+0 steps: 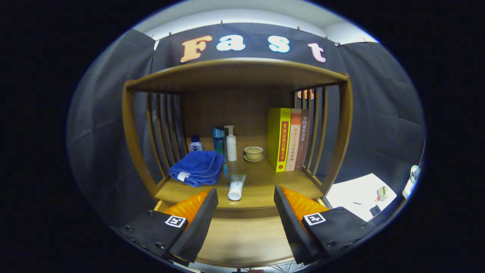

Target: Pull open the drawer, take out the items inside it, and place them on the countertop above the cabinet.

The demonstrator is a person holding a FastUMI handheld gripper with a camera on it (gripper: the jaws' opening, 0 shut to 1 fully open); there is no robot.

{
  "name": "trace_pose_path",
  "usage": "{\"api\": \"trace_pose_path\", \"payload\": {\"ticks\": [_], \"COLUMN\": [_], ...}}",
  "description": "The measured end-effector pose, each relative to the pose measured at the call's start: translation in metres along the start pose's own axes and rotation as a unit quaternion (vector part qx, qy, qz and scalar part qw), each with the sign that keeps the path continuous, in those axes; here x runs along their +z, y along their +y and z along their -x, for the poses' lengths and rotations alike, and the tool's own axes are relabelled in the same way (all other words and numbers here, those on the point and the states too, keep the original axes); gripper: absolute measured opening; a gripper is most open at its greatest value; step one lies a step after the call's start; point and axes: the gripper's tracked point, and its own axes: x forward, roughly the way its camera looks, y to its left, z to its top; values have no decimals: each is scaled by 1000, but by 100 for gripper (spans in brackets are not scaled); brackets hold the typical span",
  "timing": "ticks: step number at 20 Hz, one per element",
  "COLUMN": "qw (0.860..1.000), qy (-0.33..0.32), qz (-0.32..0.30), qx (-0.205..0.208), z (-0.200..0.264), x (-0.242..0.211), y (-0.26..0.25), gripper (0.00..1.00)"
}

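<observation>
Black cloth (379,113) hangs as the booth's wall behind and to both sides of a wooden cabinet (235,72) with a curved top and slatted sides (316,129). Above the cloth shows a pale wall (235,15). To the right, lower down, lies a white surface (356,191).

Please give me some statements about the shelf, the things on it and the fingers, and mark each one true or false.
1. The gripper has its fingers apart and holds nothing. True.
2. The blue towel hangs over the books. False: it lies folded on the countertop, far from the books.
3. The white tube lies flat just ahead of the fingers. True.
4. The small bowl sits on top of the towel. False: it stands beside the books.
</observation>
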Motion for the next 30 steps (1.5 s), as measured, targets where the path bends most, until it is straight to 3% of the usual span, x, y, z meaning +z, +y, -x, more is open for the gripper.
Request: {"api": "trace_pose_path", "payload": {"ticks": [5,13,19,23,30], "qw": [995,985,986,985,987], "qy": [-88,-168,-164,-169,-160], "qz": [-49,12,29,29,18], "qx": [-4,-20,-10,-26,-20], "z": [59,122,124,120,106], "x": [-28,-78,-143,-168,-211], "y": [-10,-3,10,-2,-9], "gripper": [97,97,97,98,98]}}
